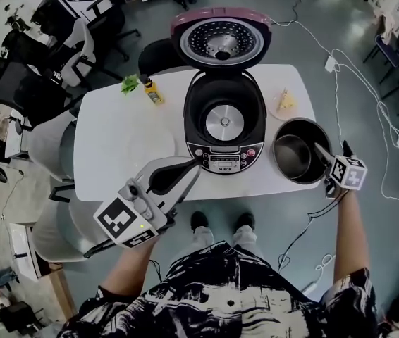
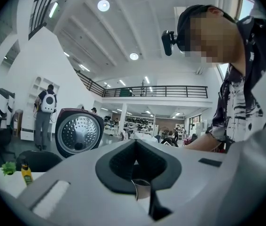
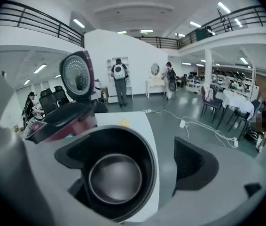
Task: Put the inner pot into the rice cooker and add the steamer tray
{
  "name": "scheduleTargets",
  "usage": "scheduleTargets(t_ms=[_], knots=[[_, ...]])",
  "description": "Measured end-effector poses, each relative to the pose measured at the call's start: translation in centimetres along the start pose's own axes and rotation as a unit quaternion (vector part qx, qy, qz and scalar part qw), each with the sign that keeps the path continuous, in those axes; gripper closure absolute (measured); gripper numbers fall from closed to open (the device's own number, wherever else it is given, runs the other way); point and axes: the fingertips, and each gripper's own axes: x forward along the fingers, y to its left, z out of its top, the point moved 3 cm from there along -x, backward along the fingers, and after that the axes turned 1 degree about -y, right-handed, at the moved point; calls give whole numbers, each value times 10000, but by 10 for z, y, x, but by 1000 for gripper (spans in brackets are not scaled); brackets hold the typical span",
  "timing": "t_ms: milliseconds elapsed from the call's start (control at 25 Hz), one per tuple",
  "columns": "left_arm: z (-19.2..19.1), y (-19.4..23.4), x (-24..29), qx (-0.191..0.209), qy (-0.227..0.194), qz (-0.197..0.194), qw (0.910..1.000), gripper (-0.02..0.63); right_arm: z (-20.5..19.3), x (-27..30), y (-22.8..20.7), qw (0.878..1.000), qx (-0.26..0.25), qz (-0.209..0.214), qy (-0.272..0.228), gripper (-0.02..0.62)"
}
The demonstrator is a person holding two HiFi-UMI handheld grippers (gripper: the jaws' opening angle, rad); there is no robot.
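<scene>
step: grasp dark round metal inner pot right of maroon rice cooker | right claw apart astride rim: clamp squarely | left claw together

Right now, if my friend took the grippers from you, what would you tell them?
Left gripper: shut, holding nothing, over the near edge of the table, left of the rice cooker.
Right gripper: open, at the near-right rim of the pot, not gripping it.
The pot sits on the table to the right of the cooker.
Done: the lid is up and the cooker is empty inside.
Left: grip the pot, lower it into the cooker, then add the steamer tray. I can't pick the tray out for sure.
</scene>
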Motion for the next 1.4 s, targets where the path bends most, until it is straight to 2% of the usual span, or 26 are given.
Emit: scheduleTargets(t_ms=[240, 520, 600, 640, 720, 760, 880, 1080, 1400], knots=[[-6, 4, 3, -66, 51, 54, 10000, 601, -46, 38, -21, 9923, 596, 11, 1082, 55], [-11, 5, 2, -103, 91, 160, 9998, 601, -77, 55, -26, 9767, 1005, 112, 1892, 73], [-11, 5, 2, -111, 98, 180, 9997, 601, -85, 56, -29, 9708, 1014, 48, 2172, 165], [-11, 5, 2, -114, 103, 185, 9997, 601, -89, 55, -32, 9671, 955, -39, 2356, 244], [-10, 5, 2, -116, 111, 189, 9997, 601, -99, 52, -37, 9566, 711, -242, 2817, 542], [-10, 6, 2, -115, 115, 191, 9997, 601, -103, 52, -38, 9514, 612, -300, 3003, 572], [-10, 6, 3, -112, 114, 194, 9997, 601, -104, 54, -39, 9432, 736, -420, 3214, 583], [-9, 6, 3, -102, 121, 189, 9997, 601, -105, 52, -43, 9375, 990, -488, 3301, 595], [-5, 6, 1, -102, 12, 163, 9998, 601, -95, 33, -46, 9396, 1265, -409, 3153, 592]])
